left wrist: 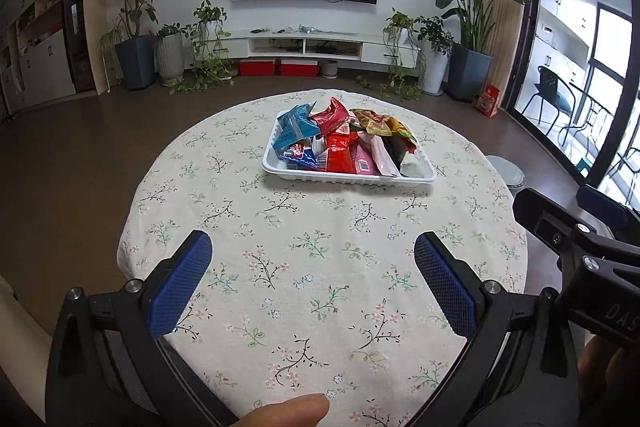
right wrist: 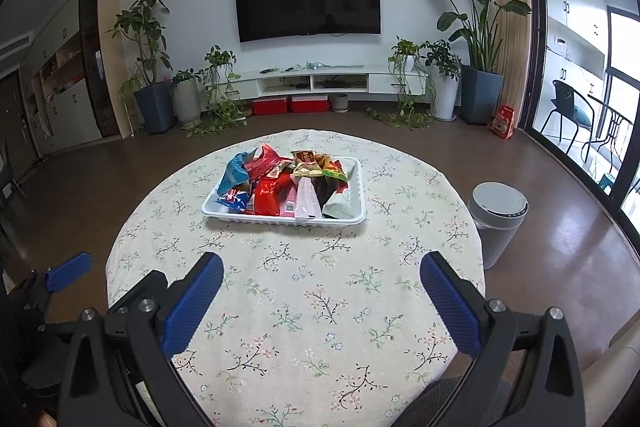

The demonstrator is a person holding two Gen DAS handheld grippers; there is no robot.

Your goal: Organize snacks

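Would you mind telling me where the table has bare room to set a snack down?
Bare cloth lies between the tray and both open grippers, left and right, and along the table's left and right edges beside the tray. The tray is crowded with packets.

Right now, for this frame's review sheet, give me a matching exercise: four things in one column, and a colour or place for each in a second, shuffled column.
Things:
1. white plastic tray
2. grey round bin
3. crinkled snack packet at the tray's far-left corner
4. left gripper

Descriptions:
A. blue
B. open over the near tablecloth
C. on the floor beside the table
D. on the table, full of packets

Pairs: 1-D, 2-C, 3-A, 4-B
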